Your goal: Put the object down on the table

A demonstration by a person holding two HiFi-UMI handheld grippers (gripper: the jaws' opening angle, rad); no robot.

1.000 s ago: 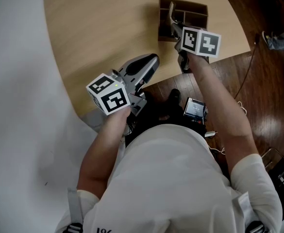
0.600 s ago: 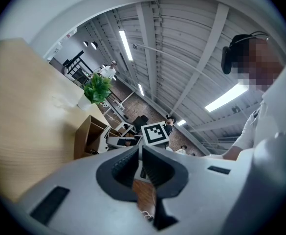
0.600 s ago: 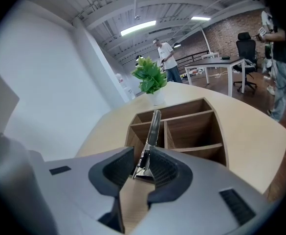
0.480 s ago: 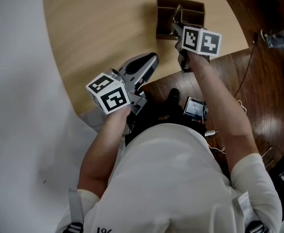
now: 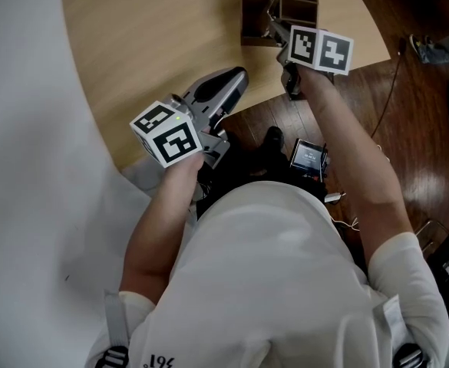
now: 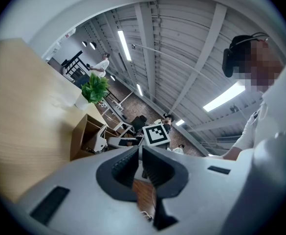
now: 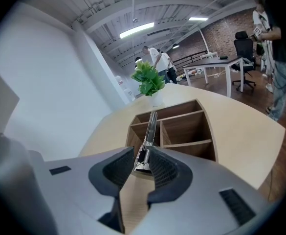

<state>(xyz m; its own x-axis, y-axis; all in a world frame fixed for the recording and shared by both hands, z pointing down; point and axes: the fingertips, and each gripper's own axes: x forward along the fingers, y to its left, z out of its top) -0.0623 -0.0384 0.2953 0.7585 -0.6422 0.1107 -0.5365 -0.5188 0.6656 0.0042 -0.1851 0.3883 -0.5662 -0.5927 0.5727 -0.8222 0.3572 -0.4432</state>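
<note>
Metal tongs [image 7: 150,129] clamped in right gripper [image 7: 142,161] over wooden box [image 7: 187,144]; left gripper [image 6: 140,155] closed, empty.

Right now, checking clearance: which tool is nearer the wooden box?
Right. The right tool, gripping a metal clip, is at the wooden box; the left tool is back by the table edge.
</note>
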